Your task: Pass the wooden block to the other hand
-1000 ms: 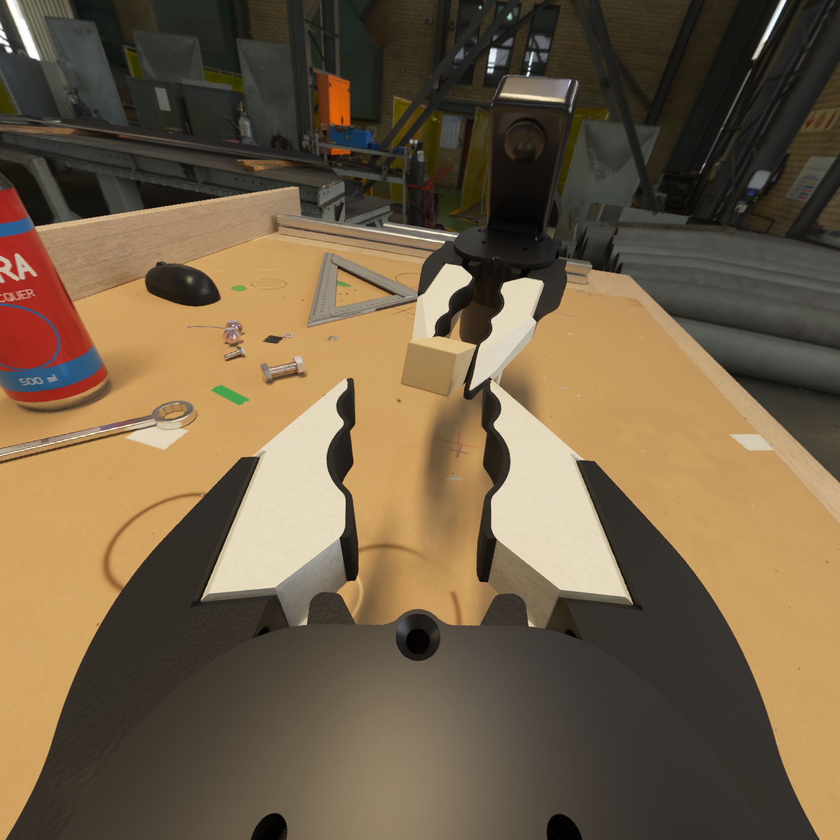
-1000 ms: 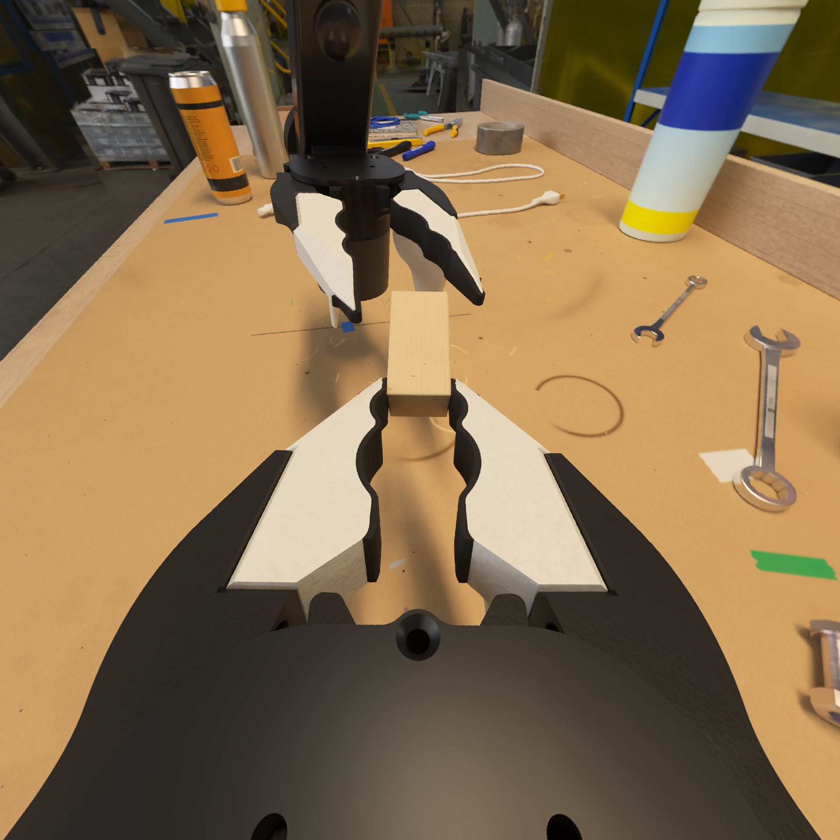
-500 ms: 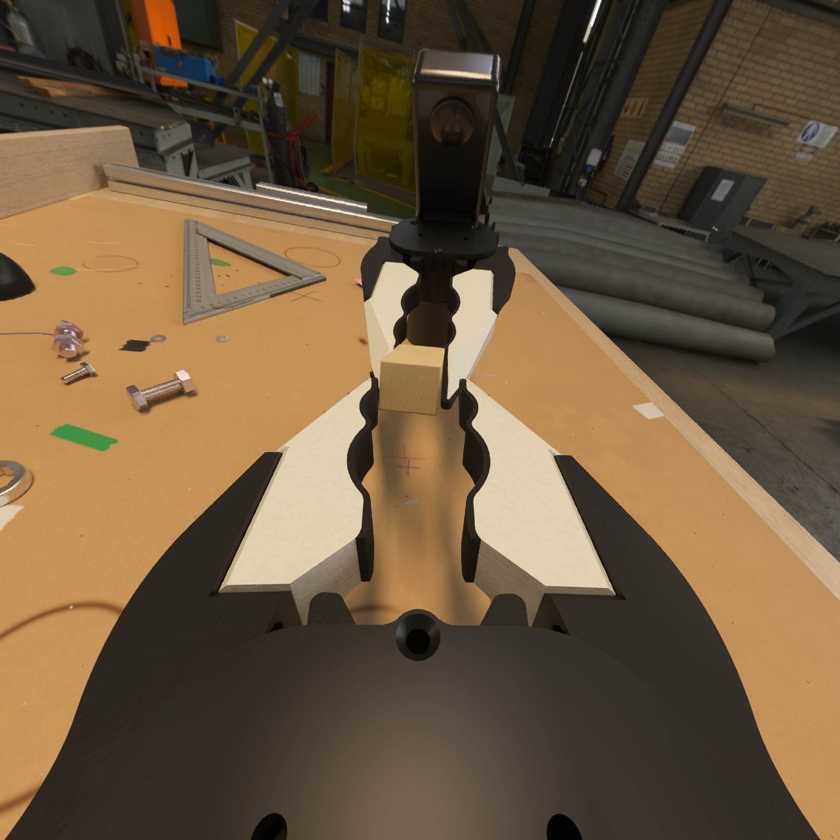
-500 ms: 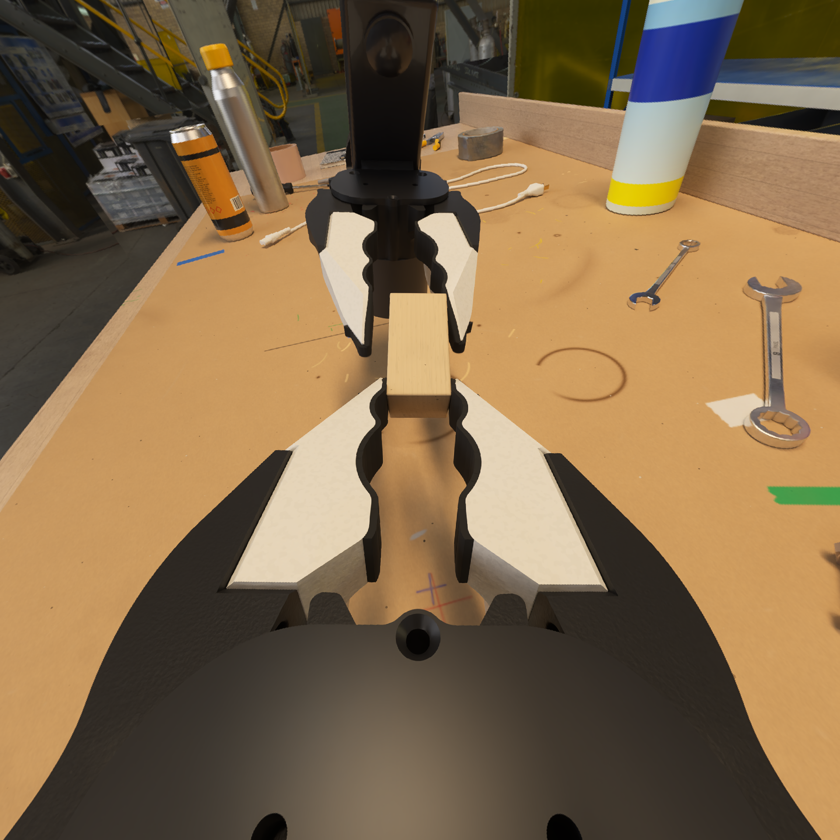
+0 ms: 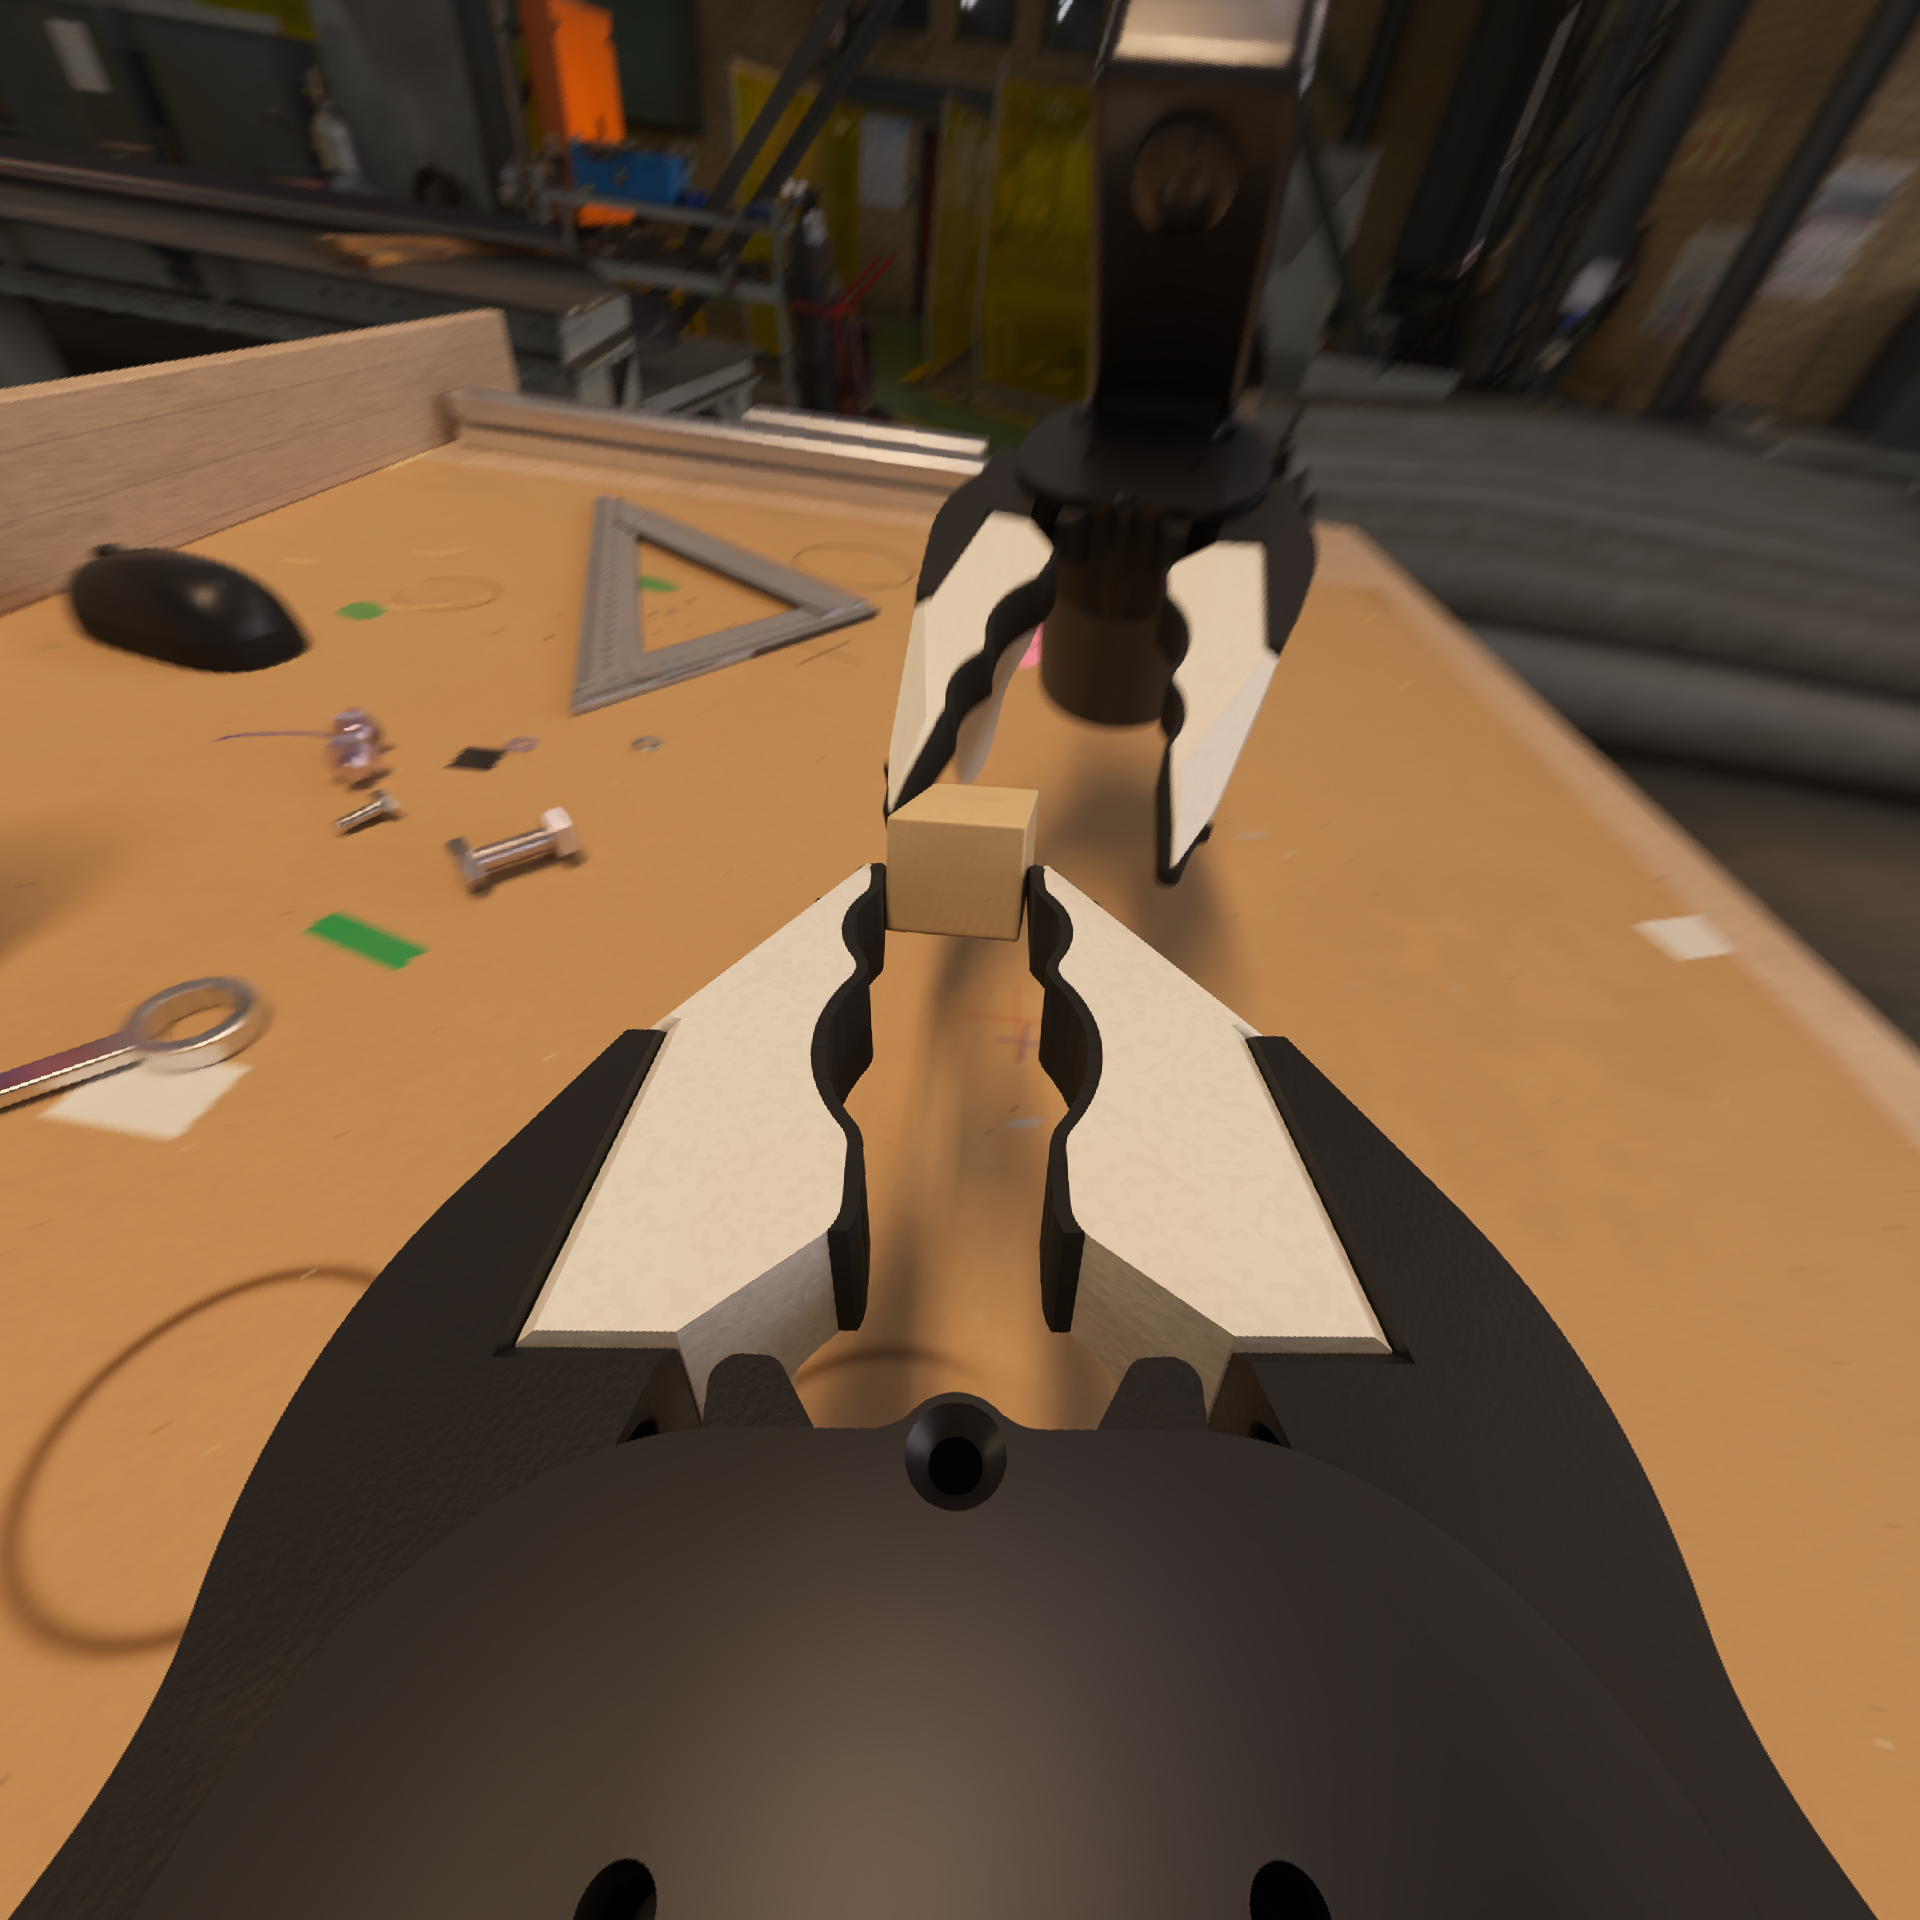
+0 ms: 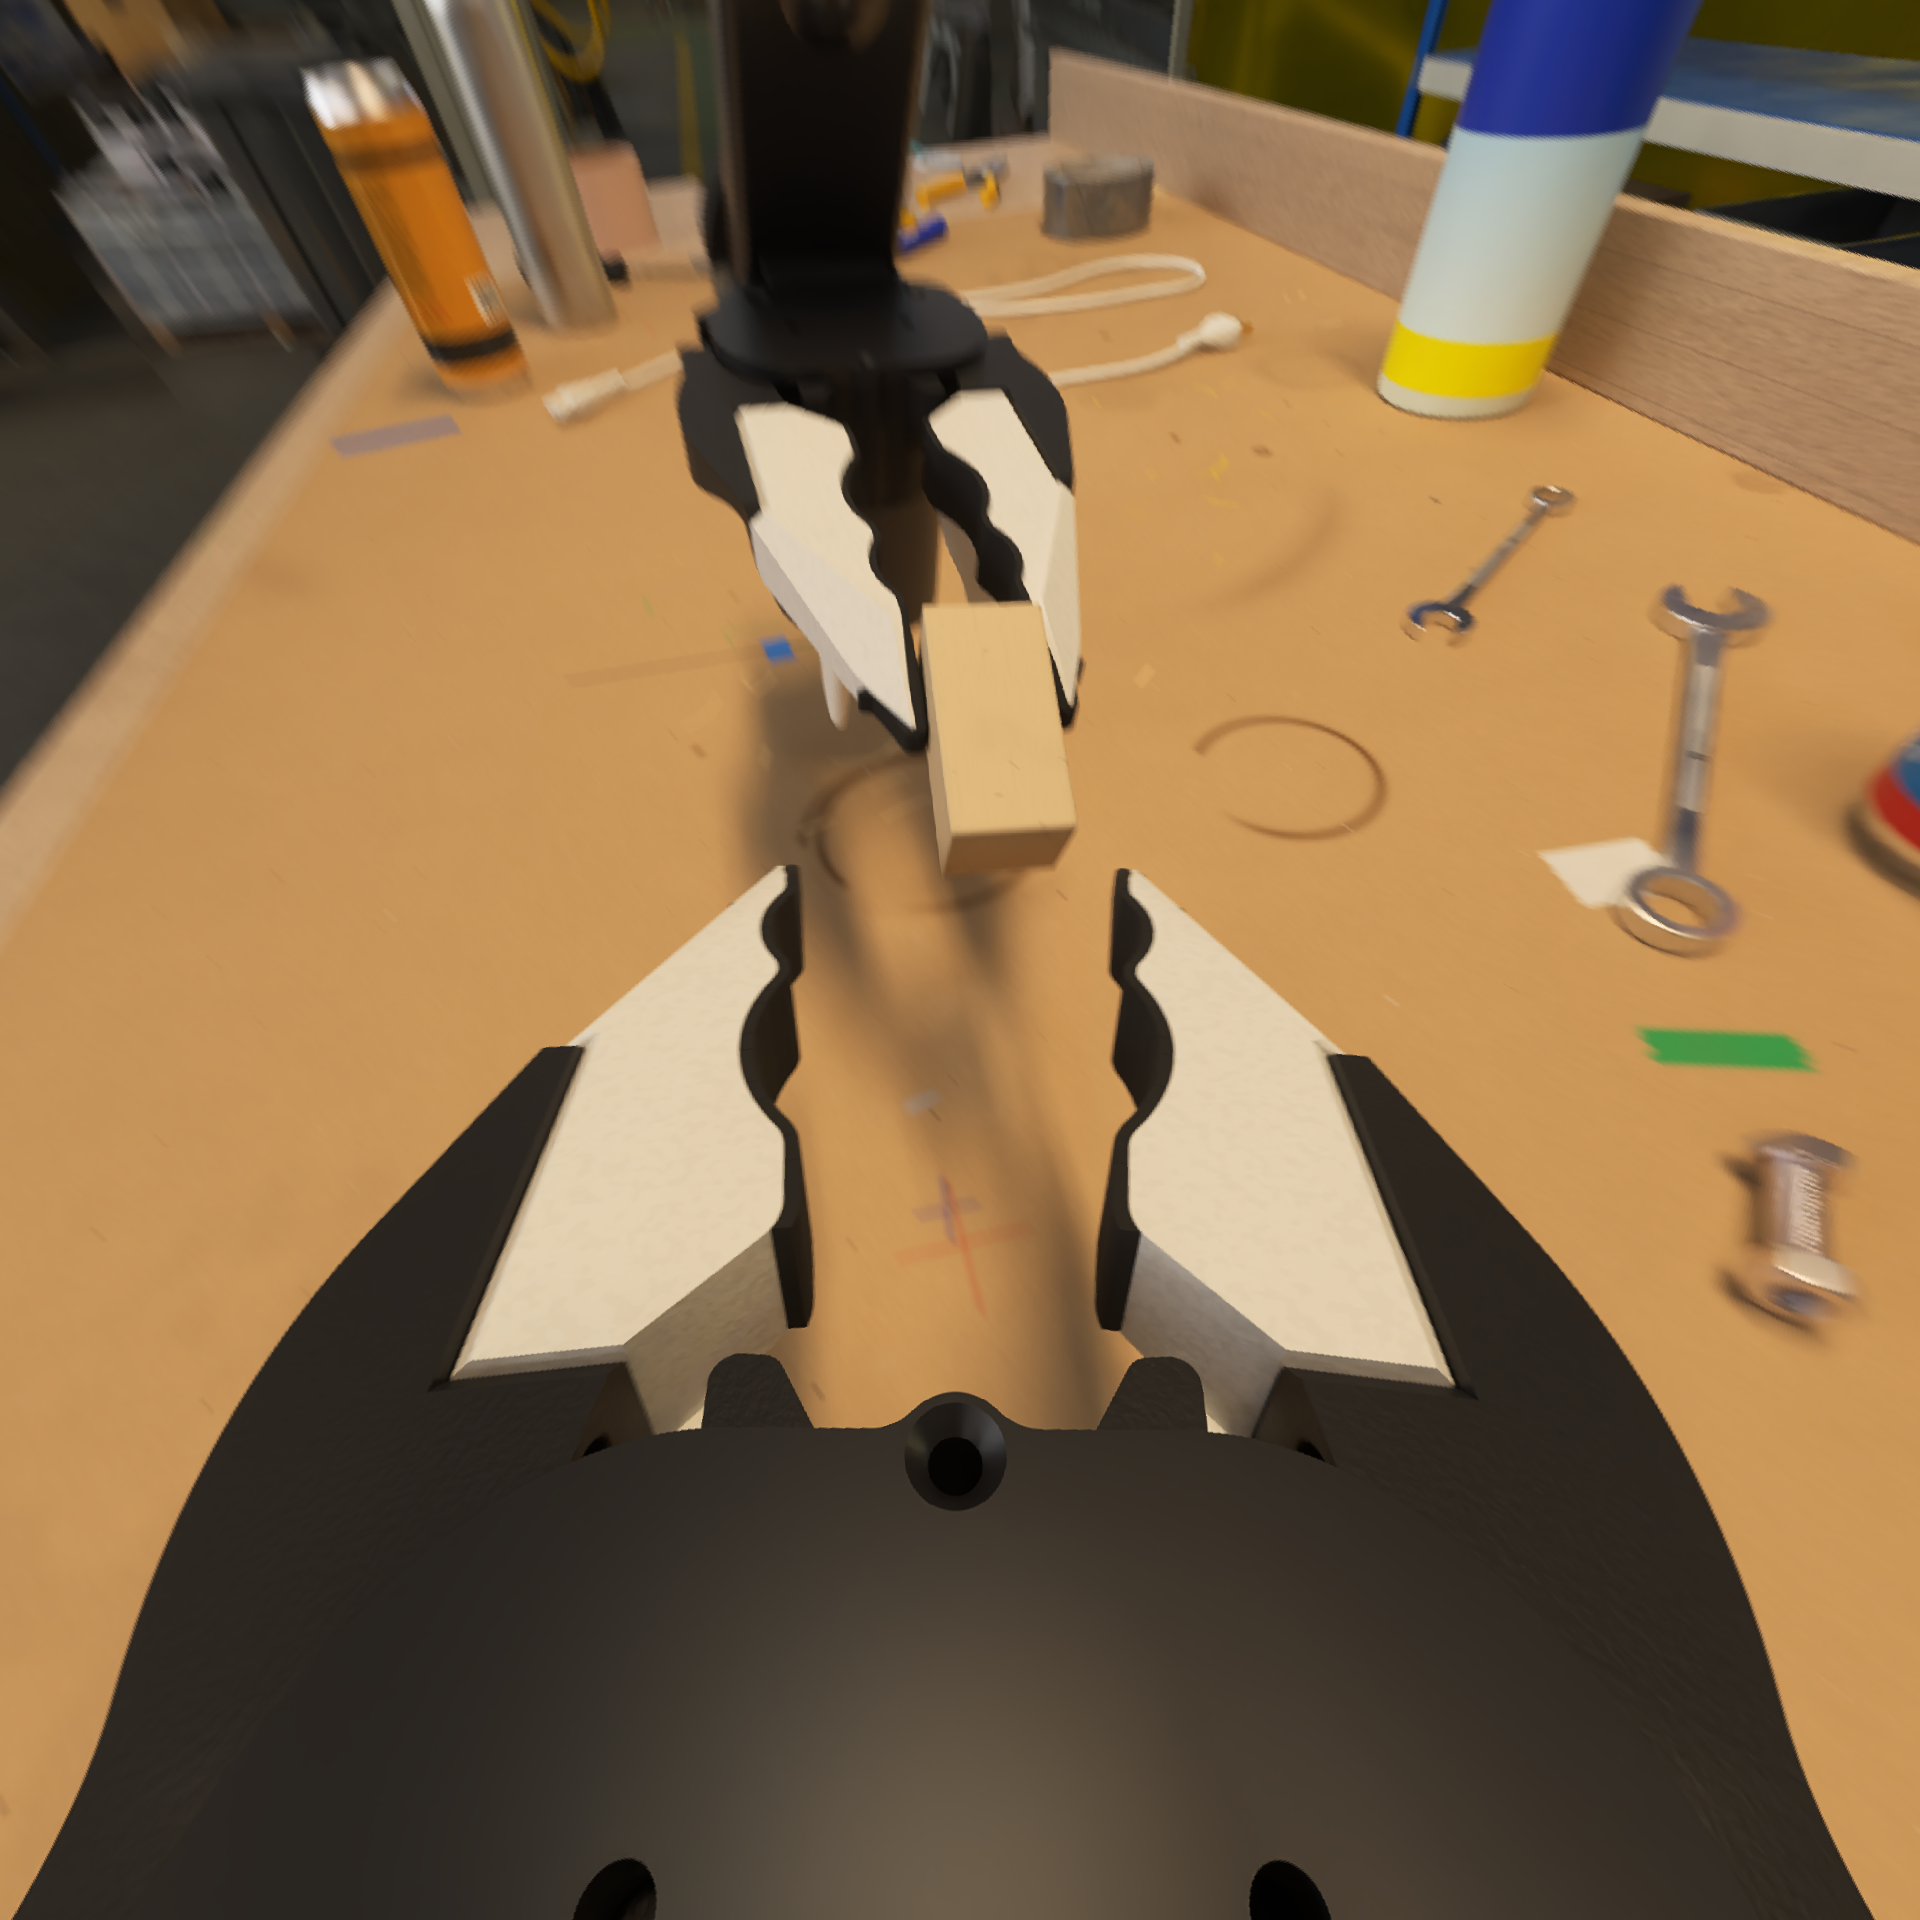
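Left tongs [image 5: 956,883] are gripping the wooden block [image 5: 961,875] at their tips, closed down to the block's width; both inner faces are pressing on the block's sides. The block is being held clear of the tabletop [image 5: 1558,1143], its long axis pointing toward the opposite tongs.

Right tongs [image 6: 954,883] are standing wide apart, holding nothing. In the right wrist view the block's [image 6: 997,753] near end is sitting just ahead of the spread tips, apart from both, with a gap on each side. In that view the left tongs [image 6: 992,717] are showing farther off, clamping the block's far end.

In the left wrist view the right tongs [image 5: 1039,831] are facing back, tips spread; one tip is lying just beside the block's far top corner, the other well off to the side. Contact at the nearer tip: cannot tell.

On the tabletop, left wrist view: a bolt [image 5: 514,850], a green tape strip [image 5: 366,940], a metal set square [image 5: 691,613], a black mouse-shaped object [image 5: 187,623], and the ring end of a spanner [image 5: 192,1023].

Right wrist view: two spanners [image 6: 1694,769] [image 6: 1486,566], a bolt [image 6: 1792,1226], green tape [image 6: 1725,1047], a white cord [image 6: 1091,312], an orange can [image 6: 426,223], and a blue, white and yellow cylinder [image 6: 1496,239] by the wooden wall [image 6: 1714,301].

Background edges are blurring in both views.
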Controlling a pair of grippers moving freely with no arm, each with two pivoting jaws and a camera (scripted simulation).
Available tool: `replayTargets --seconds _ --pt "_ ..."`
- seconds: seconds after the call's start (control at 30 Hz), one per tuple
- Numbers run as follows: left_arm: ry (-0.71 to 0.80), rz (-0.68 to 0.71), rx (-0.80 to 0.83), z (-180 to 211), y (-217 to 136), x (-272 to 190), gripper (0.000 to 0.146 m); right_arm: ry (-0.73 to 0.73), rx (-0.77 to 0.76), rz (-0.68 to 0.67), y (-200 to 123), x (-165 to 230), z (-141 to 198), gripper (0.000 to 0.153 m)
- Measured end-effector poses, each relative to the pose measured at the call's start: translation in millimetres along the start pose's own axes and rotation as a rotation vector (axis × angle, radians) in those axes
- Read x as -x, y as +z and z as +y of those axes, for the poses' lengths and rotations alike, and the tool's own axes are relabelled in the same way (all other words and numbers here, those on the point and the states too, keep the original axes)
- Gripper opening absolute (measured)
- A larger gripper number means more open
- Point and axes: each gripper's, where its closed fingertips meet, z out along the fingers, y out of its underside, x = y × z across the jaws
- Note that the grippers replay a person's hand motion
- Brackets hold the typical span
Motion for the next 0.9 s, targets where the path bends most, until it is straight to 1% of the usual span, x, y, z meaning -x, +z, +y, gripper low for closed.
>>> replayTargets --seconds 0.03,0.07,0.17,0.23,0.33,0.43,0.53,0.7,0.83,0.9 --pt "0.026 -0.039 0.033 4 0 5 0.027 -0.034 0.037 0.025 -6 -7 6 0.068" --pt "0.043 -0.069 0.056 7 1 8 0.027 -0.071 0.078 0.041 -12 -14 13 0.069" --pt "0.049 -0.093 0.076 12 4 11 0.027 -0.152 0.184 0.023 -17 -33 32 0.067" --pt "0.038 -0.105 0.083 13 5 13 0.027 -0.182 0.257 -0.020 -10 -38 43 0.064" --pt "0.016 -0.100 0.063 11 4 15 0.027 -0.220 0.368 -0.071 2 -40 51 0.063" --pt "-0.001 -0.094 0.058 11 3 15 0.027 -0.270 0.408 -0.091 12 -42 52 0.066" --pt "-0.003 -0.076 0.066 12 4 14 0.027 -0.277 0.446 -0.105 15 -45 57 0.065" --pt "-0.016 -0.054 0.051 12 2 13 0.027 -0.279 0.430 -0.103 14 -43 59 0.051" --pt "-0.031 -0.050 0.054 13 3 14 0.027 -0.229 0.397 -0.059 12 -42 57 0.025" --pt "-0.034 -0.052 0.055 13 2 15 0.027 -0.189 0.393 -0.036 11 -37 57 0.018"
